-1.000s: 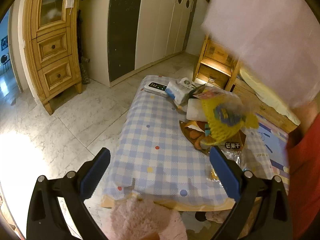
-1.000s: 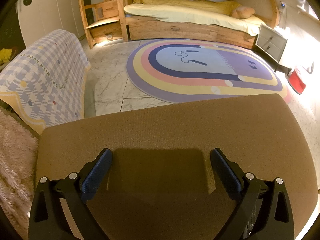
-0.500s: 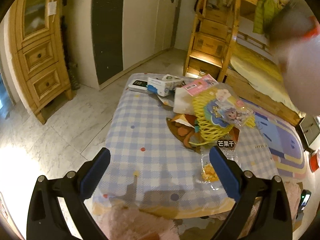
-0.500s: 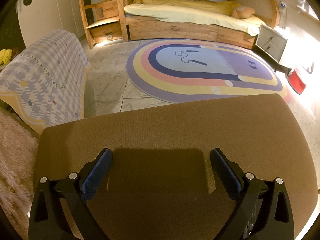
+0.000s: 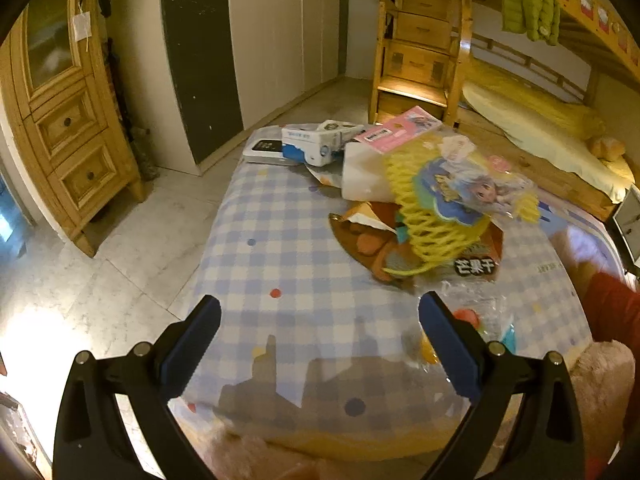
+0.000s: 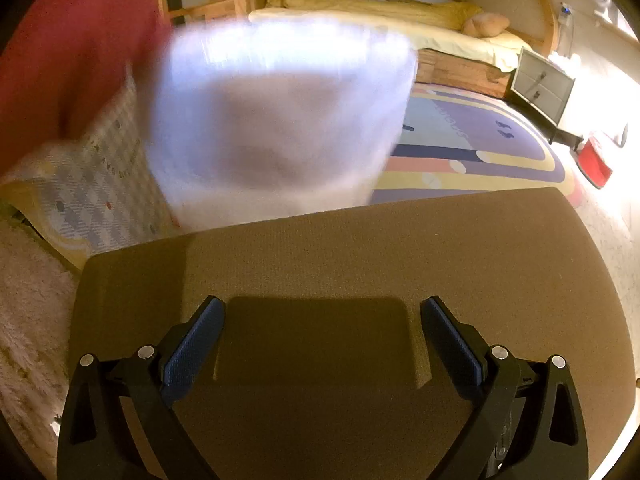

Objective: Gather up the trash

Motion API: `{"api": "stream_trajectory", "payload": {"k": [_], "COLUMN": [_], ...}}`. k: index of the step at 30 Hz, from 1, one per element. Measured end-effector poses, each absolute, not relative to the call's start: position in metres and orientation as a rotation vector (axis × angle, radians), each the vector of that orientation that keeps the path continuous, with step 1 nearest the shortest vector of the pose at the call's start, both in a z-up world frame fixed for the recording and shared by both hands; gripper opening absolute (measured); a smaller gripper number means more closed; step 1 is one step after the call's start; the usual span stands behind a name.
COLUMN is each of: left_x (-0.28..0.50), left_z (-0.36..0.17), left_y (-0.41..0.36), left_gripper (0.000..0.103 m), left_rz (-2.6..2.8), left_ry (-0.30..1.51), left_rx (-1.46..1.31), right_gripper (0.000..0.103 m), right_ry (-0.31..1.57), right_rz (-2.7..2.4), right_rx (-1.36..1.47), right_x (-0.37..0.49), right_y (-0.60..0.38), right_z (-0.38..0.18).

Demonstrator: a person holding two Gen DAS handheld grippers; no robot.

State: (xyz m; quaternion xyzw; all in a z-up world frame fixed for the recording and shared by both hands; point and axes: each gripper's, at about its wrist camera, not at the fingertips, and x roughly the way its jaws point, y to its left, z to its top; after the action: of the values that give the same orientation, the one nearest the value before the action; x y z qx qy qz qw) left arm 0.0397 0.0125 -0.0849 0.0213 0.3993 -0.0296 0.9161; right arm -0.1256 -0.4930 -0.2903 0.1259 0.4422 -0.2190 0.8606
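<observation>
Here the left gripper (image 5: 318, 312) is hovering with its jaws spread wide and nothing between them, above a table draped in a blue checked cloth (image 5: 288, 248). The trash is lying heaped on the far right part of that cloth: a yellow net bag (image 5: 432, 216), a brown snack packet (image 5: 372, 244) under it, and a white-and-blue carton (image 5: 316, 142) beyond. The right gripper (image 6: 322, 336) is resting wide and empty over a brown cushion (image 6: 400, 248), while a blurred white bag (image 6: 276, 120) is passing ahead.
</observation>
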Motion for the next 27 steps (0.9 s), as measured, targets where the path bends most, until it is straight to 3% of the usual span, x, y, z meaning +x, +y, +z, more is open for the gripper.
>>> {"api": "stream_trajectory", "payload": {"k": [27], "left_x": [0.022], "left_z": [-0.09], "left_y": [0.036], "left_gripper": [0.096], "left_rz": [-0.139], "left_ry": [0.747], "left_rx": [-0.126], "right_gripper": [0.097], "right_ry": [0.929], "right_rz": [-0.461], "right_rx": [0.264], "right_x": [-0.125], "right_y": [-0.494], "right_z": [-0.291]}}
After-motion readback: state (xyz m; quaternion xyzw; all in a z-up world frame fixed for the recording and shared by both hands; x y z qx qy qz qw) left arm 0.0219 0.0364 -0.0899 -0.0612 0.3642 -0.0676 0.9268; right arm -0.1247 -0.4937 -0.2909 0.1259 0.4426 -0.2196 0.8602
